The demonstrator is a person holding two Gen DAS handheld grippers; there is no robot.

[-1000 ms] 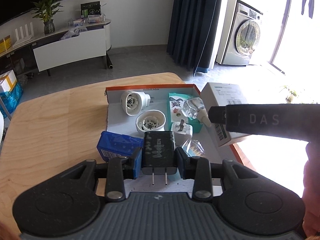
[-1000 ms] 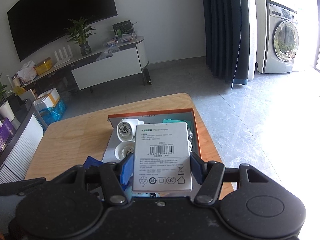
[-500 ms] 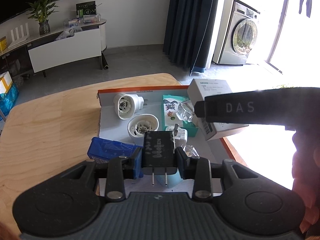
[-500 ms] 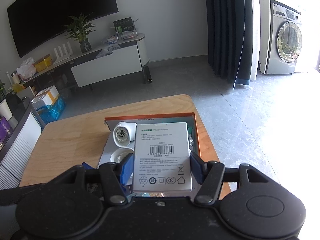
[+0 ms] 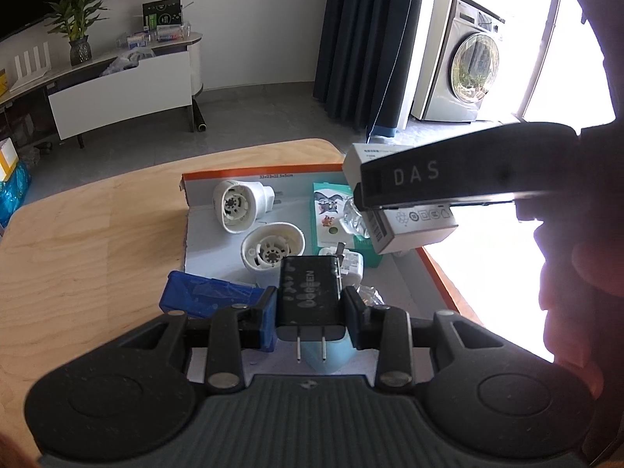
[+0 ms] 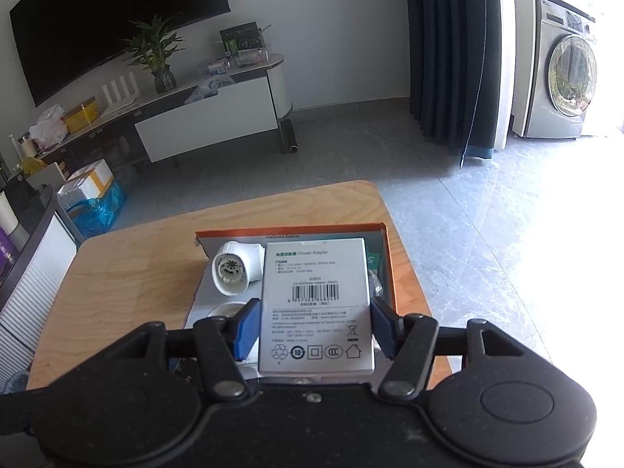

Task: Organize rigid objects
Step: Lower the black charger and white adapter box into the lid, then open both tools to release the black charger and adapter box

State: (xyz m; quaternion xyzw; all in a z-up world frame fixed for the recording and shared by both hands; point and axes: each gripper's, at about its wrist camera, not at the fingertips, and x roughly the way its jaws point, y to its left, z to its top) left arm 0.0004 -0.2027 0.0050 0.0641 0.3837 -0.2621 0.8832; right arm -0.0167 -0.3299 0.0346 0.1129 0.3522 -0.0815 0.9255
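Left gripper: we see our left gripper (image 5: 310, 308) clamped on one black rectangular plastic wall charger (image 5: 310, 292); its two metal prongs point back toward the camera; it hangs over the near end of the tray.
Right gripper: our right gripper (image 6: 315, 321) is clamped by its blue pads on one flat white cardboard power-adapter box (image 6: 316, 304), barcode face up; in the left view the same box (image 5: 413, 230) hangs above the tray's right side, under the black finger marked DAS.
Tray: one shallow orange-rimmed cardboard tray (image 5: 440, 277) with a grey floor lies on the light wooden table (image 5: 89, 234).
White housings: we count two round white plastic plug-in housings in the tray; one (image 5: 238, 210) lies on its side near the far wall; the other (image 5: 271, 249) sits nearer, open face up.
Other contents: one teal cartoon-printed packet (image 5: 327, 214); one small white plug adapter (image 5: 351, 263) just behind the charger; one clear plastic piece (image 5: 353, 220), partly hidden.
Blue box: one blue plastic-wrapped rectangular box (image 5: 206, 298) at the tray's near left corner; whether it is in the tray we cannot tell.
Hand: one hand (image 5: 577, 273) shows at the right edge.
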